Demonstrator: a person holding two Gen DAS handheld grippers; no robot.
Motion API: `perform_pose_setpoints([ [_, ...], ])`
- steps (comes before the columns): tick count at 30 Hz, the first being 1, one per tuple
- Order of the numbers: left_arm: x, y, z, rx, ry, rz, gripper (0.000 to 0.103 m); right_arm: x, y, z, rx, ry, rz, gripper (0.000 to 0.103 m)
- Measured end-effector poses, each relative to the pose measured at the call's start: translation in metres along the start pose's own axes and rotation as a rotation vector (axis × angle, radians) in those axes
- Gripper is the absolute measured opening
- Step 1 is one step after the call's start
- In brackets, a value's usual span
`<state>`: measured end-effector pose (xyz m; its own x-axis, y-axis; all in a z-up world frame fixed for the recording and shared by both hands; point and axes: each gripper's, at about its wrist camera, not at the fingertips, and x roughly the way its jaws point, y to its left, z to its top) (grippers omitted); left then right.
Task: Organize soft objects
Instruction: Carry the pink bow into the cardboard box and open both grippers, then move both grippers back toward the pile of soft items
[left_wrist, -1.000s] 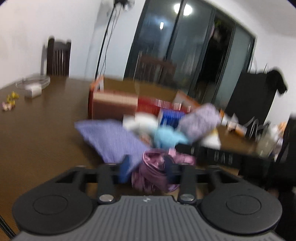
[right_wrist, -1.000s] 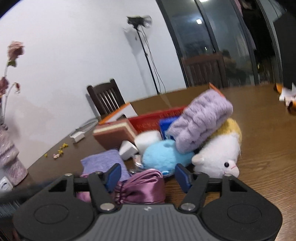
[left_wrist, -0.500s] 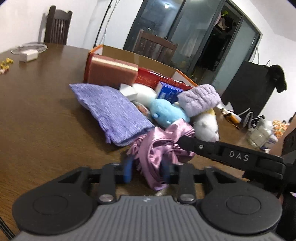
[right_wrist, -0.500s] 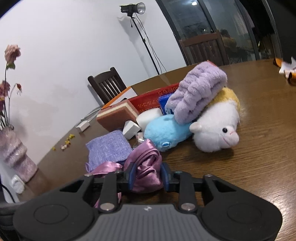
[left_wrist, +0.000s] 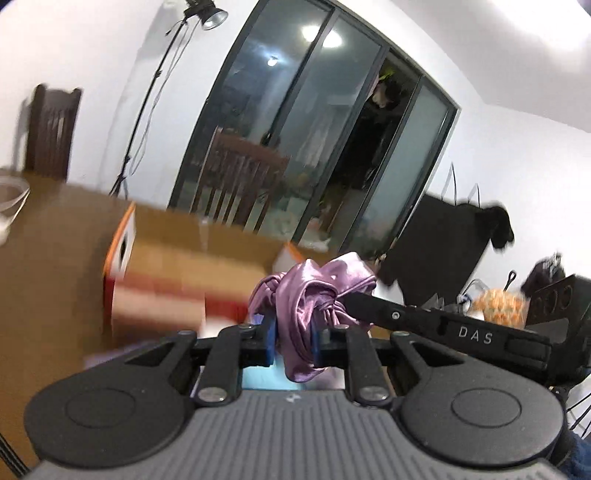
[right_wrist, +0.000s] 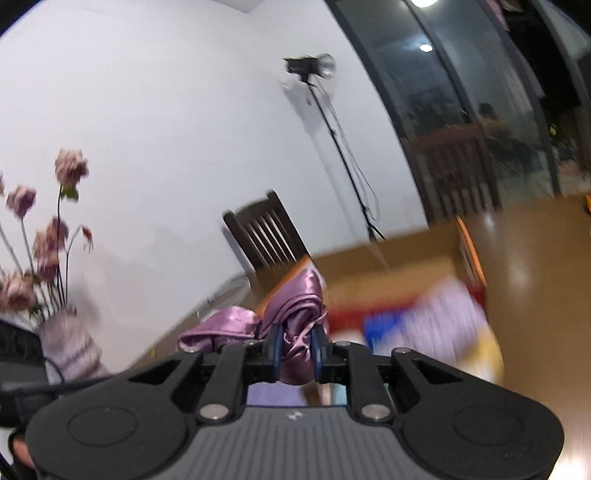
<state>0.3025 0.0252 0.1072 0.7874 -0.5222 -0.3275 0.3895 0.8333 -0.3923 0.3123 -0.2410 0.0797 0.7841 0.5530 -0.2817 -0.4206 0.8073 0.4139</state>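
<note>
Both units are showing a grey ribbed housing at the bottom of frame, flanked by two round black discs. The left gripper (left_wrist: 293, 341) and right gripper (right_wrist: 297, 349) are carrying blue pads on black link arms pinned by silver screws. White "DAS" lettering is appearing at right in the left wrist view.

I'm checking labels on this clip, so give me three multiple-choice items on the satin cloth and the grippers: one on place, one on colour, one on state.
1. Where is the satin cloth?
A. flat on the table
B. lifted between both grippers
C. inside the cardboard box

2. What colour is it?
A. purple-pink
B. green
C. white

3. How does the left gripper stand?
A. wide open, empty
B. out of view
C. shut on the cloth

Answers:
1 B, since the left gripper and the right gripper each pinch a bunch of it, in front of the cardboard box.
2 A, shiny purple-pink in both views.
3 C, its blue pads press the fabric.
</note>
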Motion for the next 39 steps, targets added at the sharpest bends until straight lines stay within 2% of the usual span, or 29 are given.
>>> perform_pose_setpoints([
  [3,0.048,0.032,0.055,0.0,0.033,0.0,0.018,0.057,-0.013,0.056,0.011,0.008,-0.008,0.016],
  [6,0.113,0.075,0.1,-0.025,0.106,0.076,0.018,0.131,-0.034,0.102,0.081,0.081,-0.024,0.015],
  [9,0.173,0.115,0.126,-0.047,0.193,0.165,0.018,0.21,-0.062,0.128,0.194,0.185,-0.061,0.015],
  [13,0.232,0.144,0.132,0.008,0.308,0.295,0.02,0.295,-0.091,0.126,0.303,0.306,-0.138,0.015],
  [15,0.25,0.148,0.126,0.071,0.321,0.376,0.022,0.324,-0.099,0.118,0.327,0.333,-0.183,0.015],
  [17,0.259,0.152,0.122,0.102,0.328,0.406,0.027,0.343,-0.107,0.105,0.366,0.359,-0.206,0.015],
  [19,0.259,0.157,0.124,0.079,0.318,0.402,0.045,0.351,-0.111,0.087,0.385,0.392,-0.216,0.021],
  [20,0.254,0.159,0.127,0.056,0.298,0.389,0.049,0.356,-0.112,0.082,0.392,0.414,-0.225,0.021],
  [22,0.247,0.159,0.131,0.054,0.269,0.373,0.052,0.358,-0.108,0.078,0.385,0.418,-0.232,0.024],
  [25,0.239,0.147,0.138,0.082,0.237,0.386,0.054,0.352,-0.102,0.086,0.378,0.39,-0.22,0.036],
  [26,0.232,0.143,0.141,0.085,0.227,0.385,0.055,0.345,-0.097,0.092,0.364,0.379,-0.221,0.037],
  [29,0.208,0.128,0.15,0.097,0.194,0.388,0.067,0.317,-0.086,0.11,0.31,0.328,-0.231,0.037],
  [34,0.163,0.101,0.156,0.114,0.13,0.405,0.076,0.249,-0.066,0.139,0.236,0.262,-0.242,0.039],
  [35,0.148,0.092,0.152,0.128,0.107,0.411,0.078,0.233,-0.062,0.143,0.211,0.246,-0.243,0.04],
  [37,0.119,0.078,0.139,0.146,0.065,0.414,0.086,0.193,-0.059,0.154,0.177,0.219,-0.224,0.049],
  [39,0.087,0.062,0.123,0.158,0.035,0.403,0.09,0.153,-0.051,0.155,0.132,0.211,-0.194,0.051],
])
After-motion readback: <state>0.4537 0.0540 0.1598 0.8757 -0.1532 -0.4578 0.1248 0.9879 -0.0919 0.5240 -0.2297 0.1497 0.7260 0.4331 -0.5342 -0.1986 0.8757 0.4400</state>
